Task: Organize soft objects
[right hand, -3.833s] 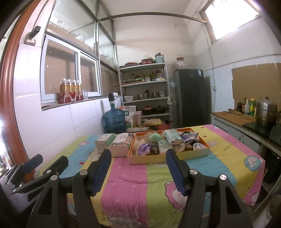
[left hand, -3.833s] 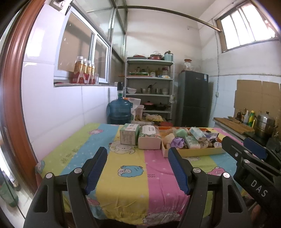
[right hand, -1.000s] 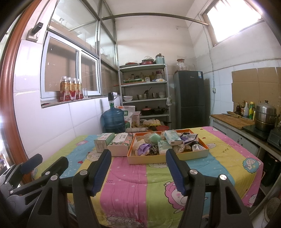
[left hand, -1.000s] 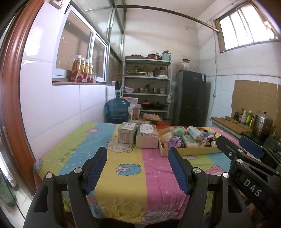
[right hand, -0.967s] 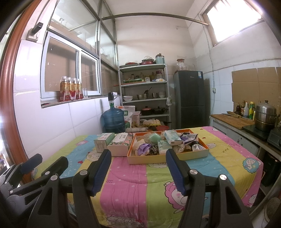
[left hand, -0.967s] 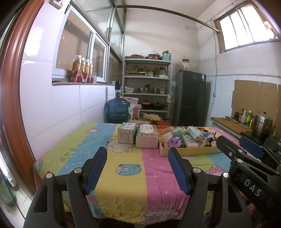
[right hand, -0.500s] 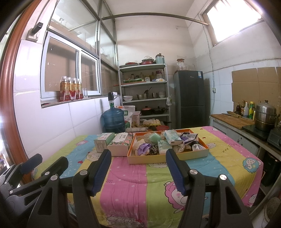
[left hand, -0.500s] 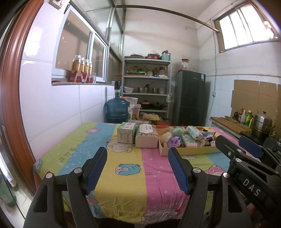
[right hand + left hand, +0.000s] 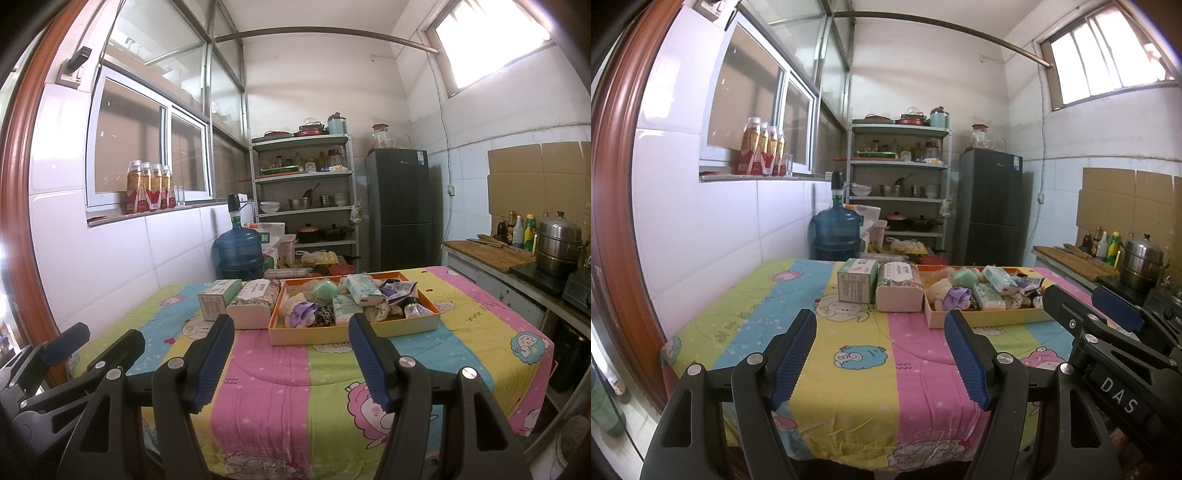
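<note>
Both grippers hang at the near edge of the table point(image 9: 480, 314), well back from the goods. The left gripper point(image 9: 881, 354) has its jaws spread and empty; so does the right gripper point(image 9: 291, 356).

The soft items point(image 9: 347, 299) lie heaped in the orange tray point(image 9: 354, 330). Two tissue packs point(image 9: 255, 301) stand just beside it.

This fits either a sorted tray or one awaiting sorting.
</note>
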